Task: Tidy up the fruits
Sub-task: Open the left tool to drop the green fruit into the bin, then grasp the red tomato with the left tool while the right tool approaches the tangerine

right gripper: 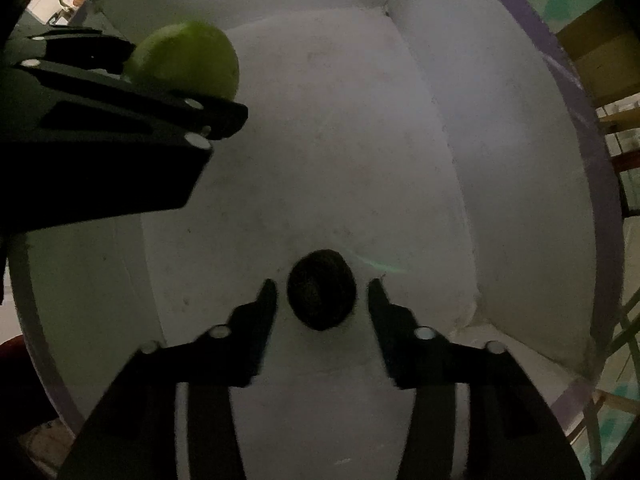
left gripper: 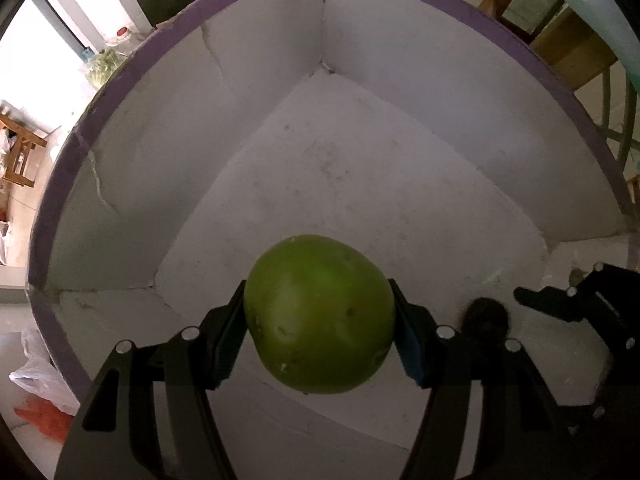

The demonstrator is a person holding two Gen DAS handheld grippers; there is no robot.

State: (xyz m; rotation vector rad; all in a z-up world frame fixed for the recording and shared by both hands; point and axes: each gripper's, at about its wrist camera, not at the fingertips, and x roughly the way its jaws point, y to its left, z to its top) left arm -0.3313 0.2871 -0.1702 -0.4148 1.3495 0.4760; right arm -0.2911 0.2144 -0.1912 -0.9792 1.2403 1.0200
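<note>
My left gripper [left gripper: 319, 316] is shut on a green round fruit [left gripper: 320, 312] and holds it inside a white box with a purple rim [left gripper: 132, 68]. The same fruit [right gripper: 188, 62] and left gripper [right gripper: 224, 114] show at the upper left of the right wrist view. A small dark fruit [right gripper: 322, 290] lies on the box floor. My right gripper [right gripper: 322, 294] is open, its fingers on either side of the dark fruit with a gap on each side. The dark fruit [left gripper: 484, 318] and right gripper [left gripper: 532, 300] also show at the right of the left wrist view.
The box's white walls [left gripper: 420, 48] meet in a corner ahead. Outside the box are a plastic bag [left gripper: 36, 384] on the floor at the left and wooden furniture [left gripper: 568, 40] at the upper right.
</note>
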